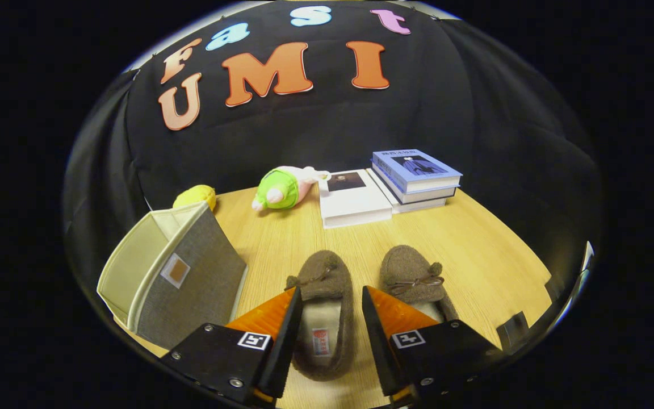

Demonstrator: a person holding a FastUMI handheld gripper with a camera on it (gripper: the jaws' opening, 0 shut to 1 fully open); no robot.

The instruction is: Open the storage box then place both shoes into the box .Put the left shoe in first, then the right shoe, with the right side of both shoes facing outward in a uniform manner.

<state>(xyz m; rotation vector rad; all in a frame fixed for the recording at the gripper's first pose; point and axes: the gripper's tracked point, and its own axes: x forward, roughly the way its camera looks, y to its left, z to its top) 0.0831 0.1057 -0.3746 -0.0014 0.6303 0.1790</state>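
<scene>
Two brown wool slippers with small bows lie side by side on the wooden table, toes pointing away. The left slipper [323, 309] lies between my fingers, its cream lining facing up. The right slipper [413, 278] sits just past my right finger [373, 324], partly hidden by it. My gripper [331, 326] is open, its jaws straddling the left slipper without pressing on it. A grey fabric storage box [191, 278] with a cream lining stands open to the left of the fingers, tipped so its opening faces left.
Beyond the slippers, a white book [355, 199] lies flat beside a stack of two books [418, 176]. A green and pink plush toy [284, 187] and a yellow plush [195, 196] rest at the table's back. Bare table [474, 244] spreads to the right.
</scene>
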